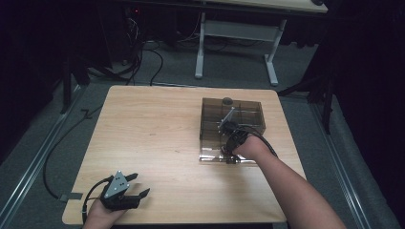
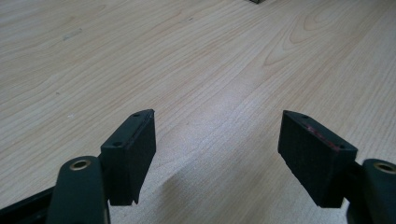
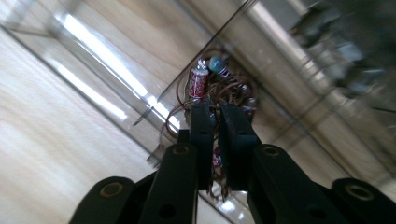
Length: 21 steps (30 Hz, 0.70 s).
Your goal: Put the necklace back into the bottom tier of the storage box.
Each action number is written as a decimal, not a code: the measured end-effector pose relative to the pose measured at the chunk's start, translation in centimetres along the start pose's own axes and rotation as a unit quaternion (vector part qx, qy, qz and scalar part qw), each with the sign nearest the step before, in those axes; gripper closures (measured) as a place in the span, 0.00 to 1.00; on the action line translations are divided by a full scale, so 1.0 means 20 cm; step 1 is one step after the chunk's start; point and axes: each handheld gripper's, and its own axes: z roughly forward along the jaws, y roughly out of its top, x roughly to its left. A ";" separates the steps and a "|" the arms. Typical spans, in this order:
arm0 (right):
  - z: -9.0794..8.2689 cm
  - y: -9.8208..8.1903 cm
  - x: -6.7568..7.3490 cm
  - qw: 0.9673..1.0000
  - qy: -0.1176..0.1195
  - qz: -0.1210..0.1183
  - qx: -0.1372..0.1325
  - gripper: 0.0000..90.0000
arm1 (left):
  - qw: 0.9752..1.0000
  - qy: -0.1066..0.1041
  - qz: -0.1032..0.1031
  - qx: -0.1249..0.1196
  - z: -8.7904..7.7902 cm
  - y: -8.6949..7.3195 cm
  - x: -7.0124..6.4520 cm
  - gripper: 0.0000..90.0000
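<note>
A dark see-through box (image 1: 212,125) with several compartments stands on the right half of the wooden table (image 1: 153,133). My right gripper (image 1: 228,151) reaches down into its near side. In the right gripper view the gripper (image 3: 215,109) is shut on a tangle of thin brown wires (image 3: 233,86) that carries a small red cylinder (image 3: 198,83) and a blue bead (image 3: 216,64). My left gripper (image 1: 140,184) rests at the table's near left corner, open. Between its spread fingers (image 2: 133,140) there is bare wood.
A clear flat lid or tray (image 1: 212,157) lies in front of the box. A small dark round thing (image 1: 228,100) sits at the box's far edge. Beyond the table are a white desk frame (image 1: 236,36) and cables (image 1: 143,52) on the floor.
</note>
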 end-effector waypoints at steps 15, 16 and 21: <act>0.07 -0.10 0.01 1.000 0.020 0.007 0.015 1.00 | 1.000 0.002 0.000 0.001 0.00 0.00 0.00 0.31; 0.07 -0.10 0.01 1.000 0.020 0.007 0.015 1.00 | 1.000 0.002 0.000 0.001 0.00 0.00 0.00 0.31; 0.07 -0.09 0.01 1.000 0.023 0.014 0.007 0.92 | 1.000 0.002 0.000 0.000 0.00 0.00 0.00 0.31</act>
